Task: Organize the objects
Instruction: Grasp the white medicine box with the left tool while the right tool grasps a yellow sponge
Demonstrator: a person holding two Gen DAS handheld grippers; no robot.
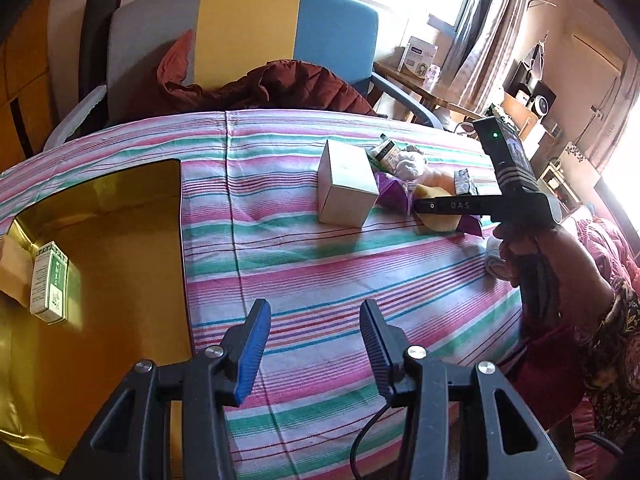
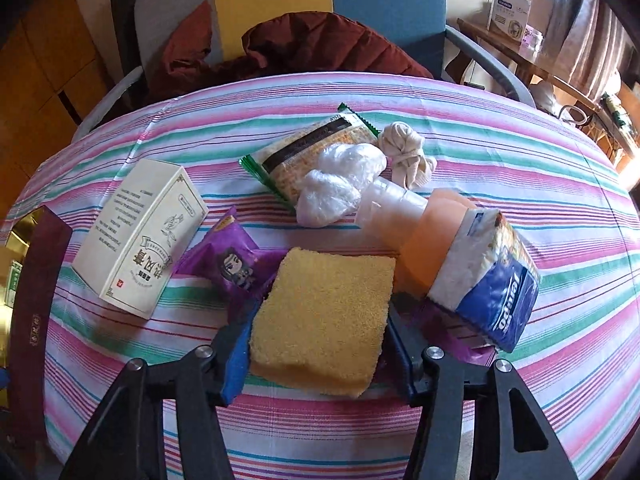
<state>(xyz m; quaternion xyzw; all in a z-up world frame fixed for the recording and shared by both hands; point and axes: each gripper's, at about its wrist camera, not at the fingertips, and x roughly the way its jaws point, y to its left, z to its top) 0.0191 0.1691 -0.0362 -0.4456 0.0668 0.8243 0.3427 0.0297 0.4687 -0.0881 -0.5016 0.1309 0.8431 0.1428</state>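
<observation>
My right gripper [image 2: 320, 320] has its jaws on both sides of a yellow sponge [image 2: 324, 316] that lies on the striped tablecloth [image 2: 520, 168]; both pads touch its sides. Around it lie a white box [image 2: 140, 236], a purple packet [image 2: 232, 260], a green snack pack [image 2: 308, 152], a plastic wad [image 2: 340, 184], an orange bottle [image 2: 420, 236] and a Tempo tissue pack [image 2: 484, 280]. My left gripper [image 1: 316, 320] is open and empty above the cloth, beside a gold box [image 1: 100, 248] holding a green-and-white carton [image 1: 50, 282]. The right gripper also shows in the left wrist view [image 1: 444, 205].
A chair [image 1: 244, 32] with a dark red jacket [image 1: 280, 84] stands behind the table. A knotted cloth [image 2: 404, 152] lies at the back of the pile. A side table with boxes [image 1: 420, 60] and shelves stand at the right.
</observation>
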